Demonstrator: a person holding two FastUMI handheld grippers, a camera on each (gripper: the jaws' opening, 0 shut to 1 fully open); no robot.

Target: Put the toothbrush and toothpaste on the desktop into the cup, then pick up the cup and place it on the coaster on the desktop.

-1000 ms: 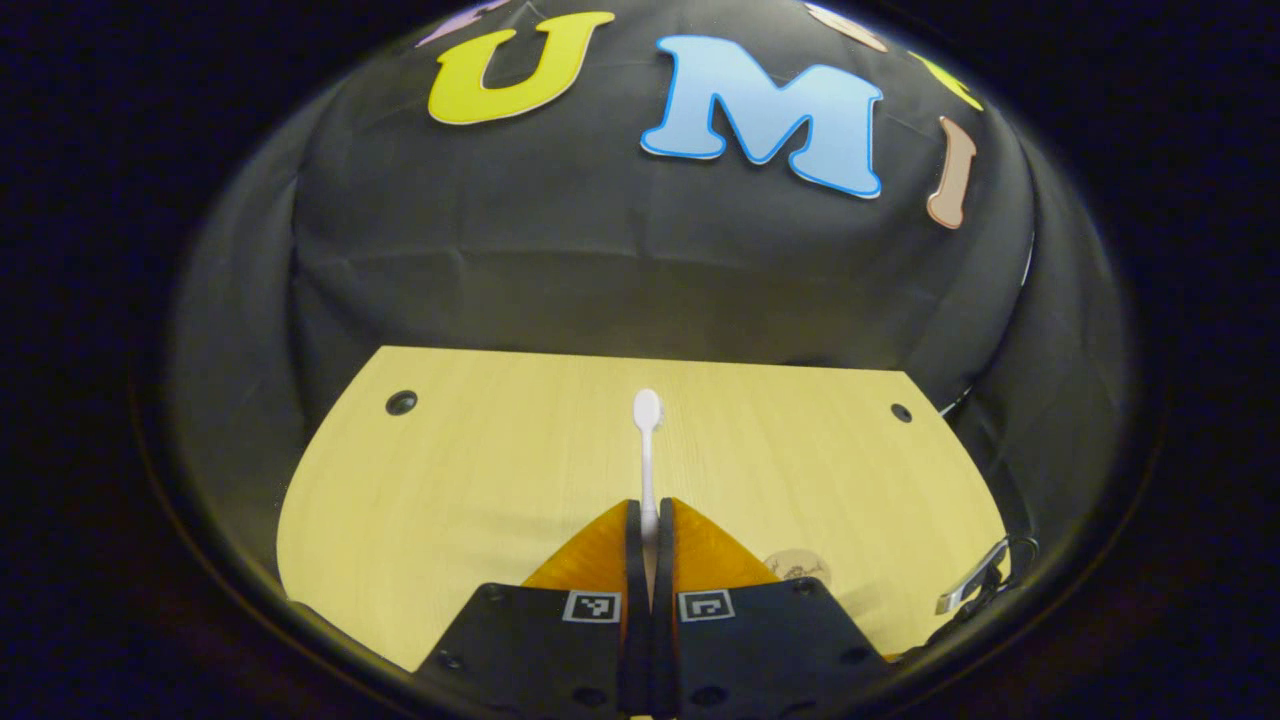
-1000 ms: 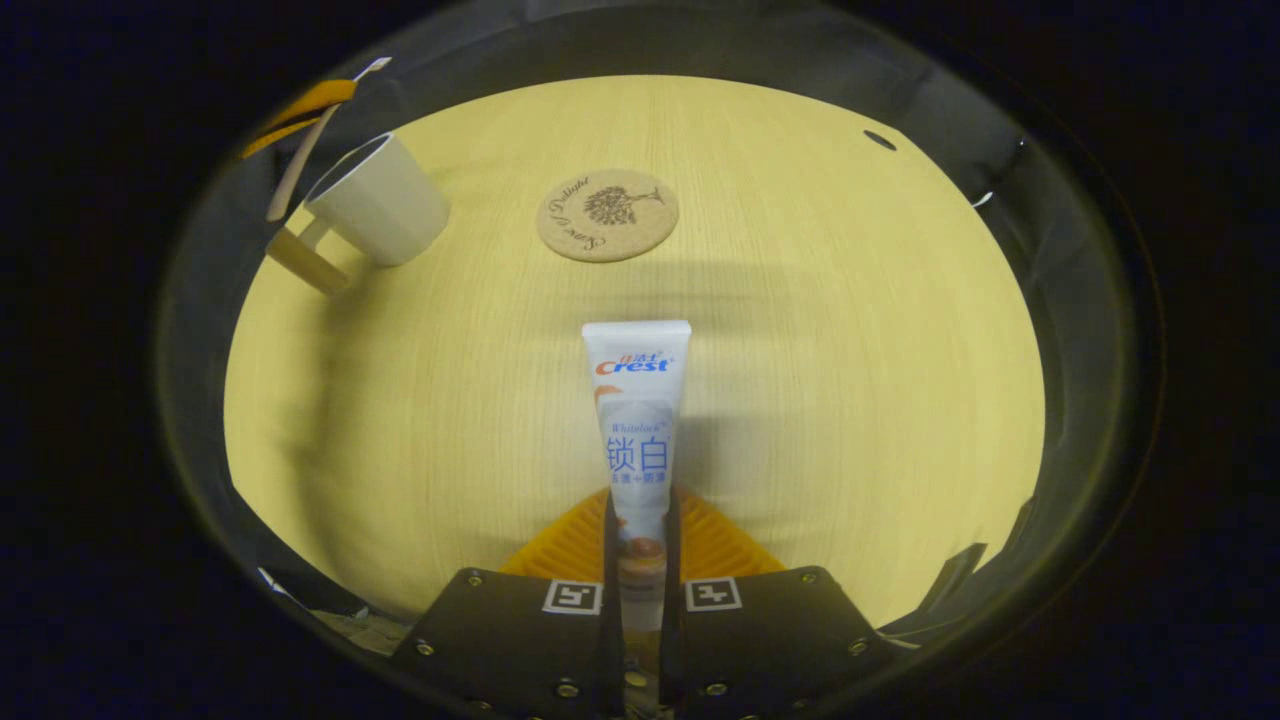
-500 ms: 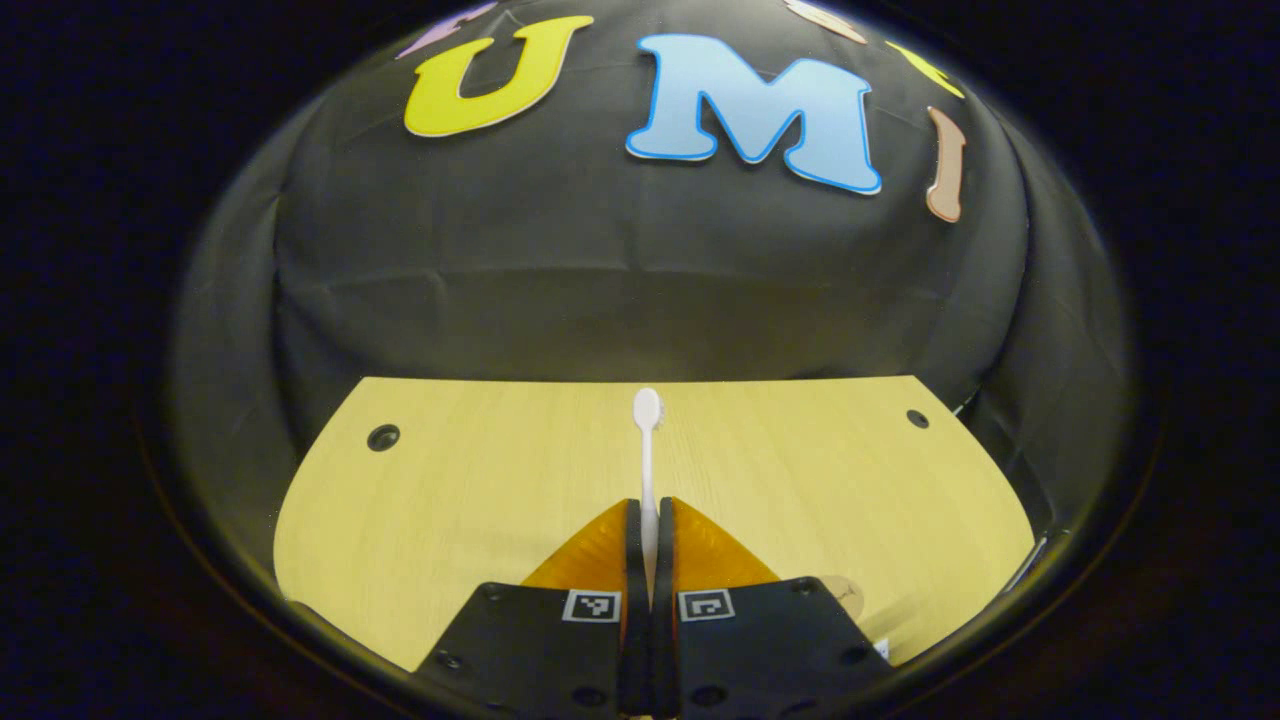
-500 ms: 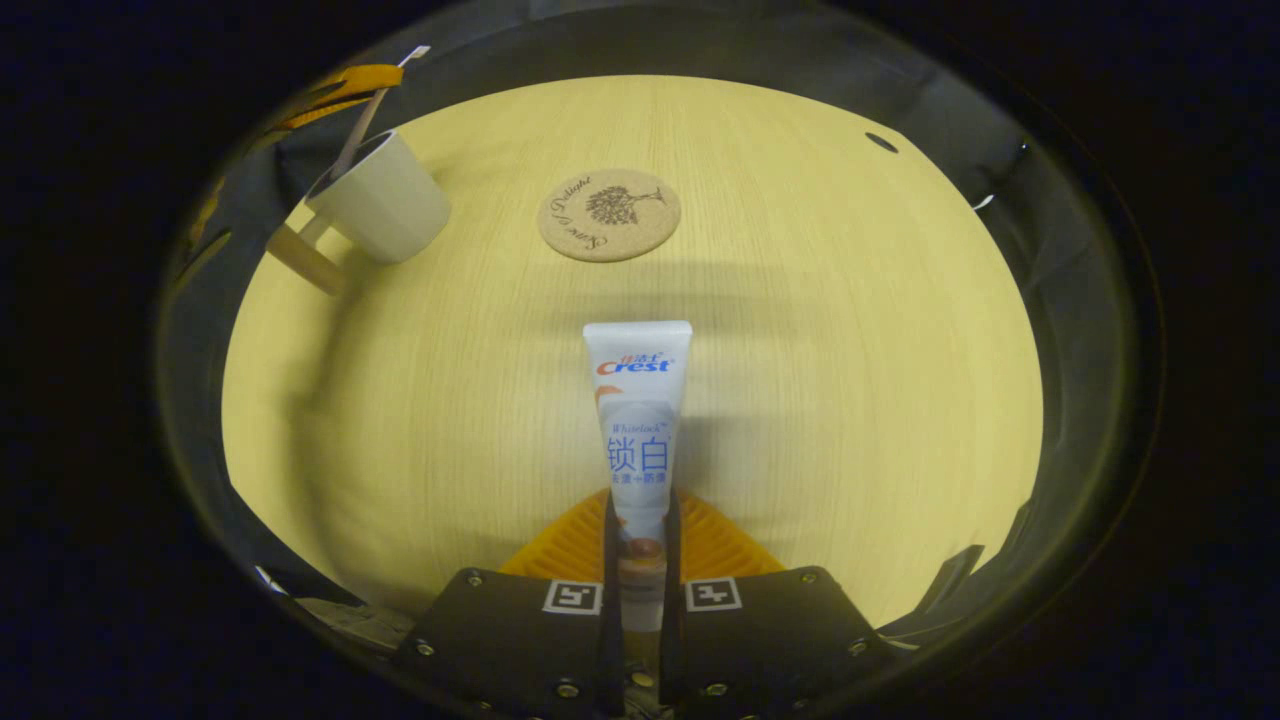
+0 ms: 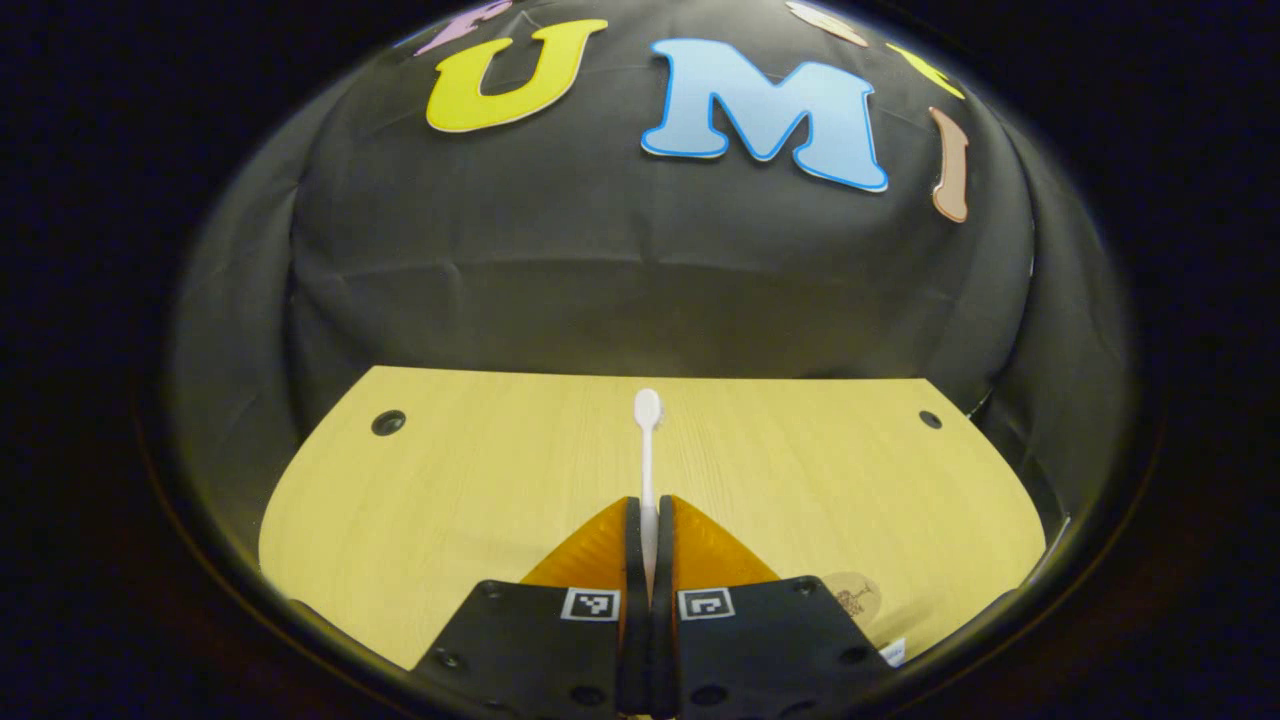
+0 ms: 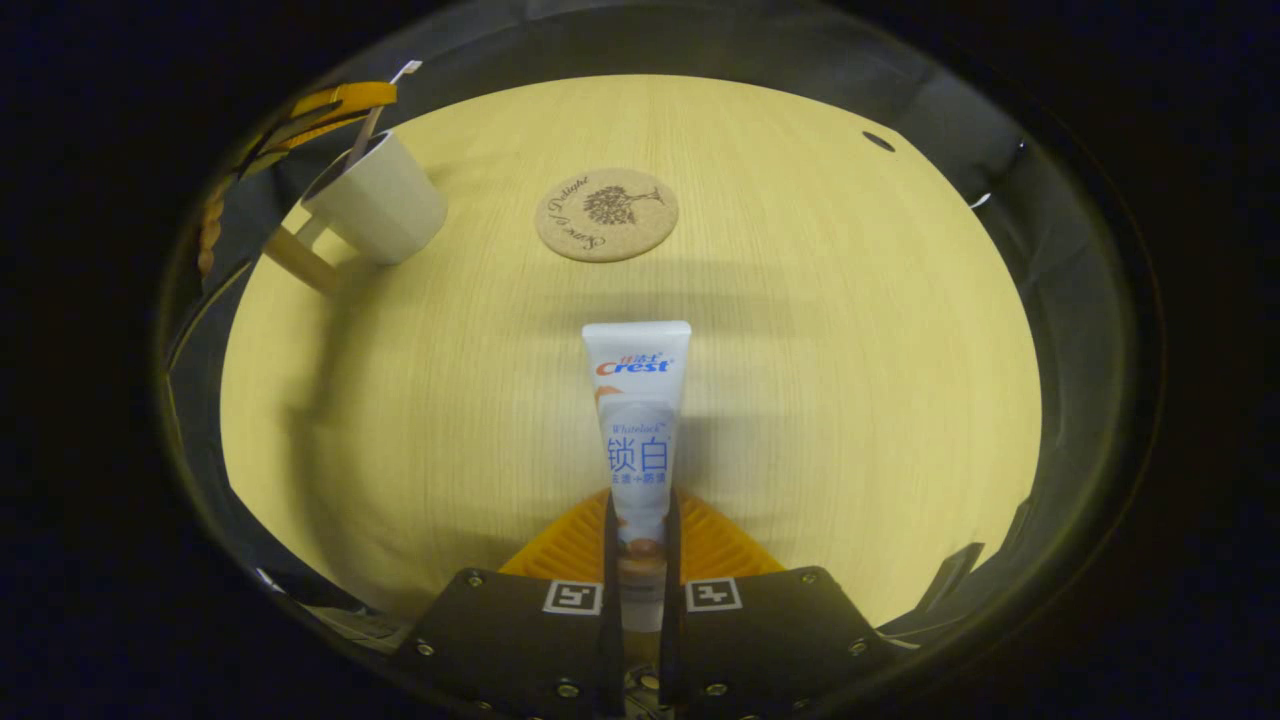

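Observation:
In the left gripper view my left gripper (image 5: 648,515) is shut on a white toothbrush (image 5: 648,440), whose head points up and away over the wooden desktop (image 5: 470,480). The right gripper view shows that same left gripper (image 6: 325,105) above a white cup (image 6: 378,208) with a wooden handle, at the far left. The toothbrush (image 6: 368,125) slants down into the cup's mouth. My right gripper (image 6: 638,500) is shut on a white toothpaste tube (image 6: 638,410), held above the desktop with its flat end forward. A round cork coaster (image 6: 607,214) lies beyond it.
The coaster's edge (image 5: 852,595) peeks out beside my left gripper's body. Two round holes (image 5: 388,422) (image 5: 930,419) sit near the desktop's far corners, with the black cloth wall behind. Bare wood lies between the cup, the coaster and the tube.
The left gripper has carried the toothbrush from beside the cup to above it, and the brush's lower end now dips into the cup's mouth. The right gripper has held still with the tube.

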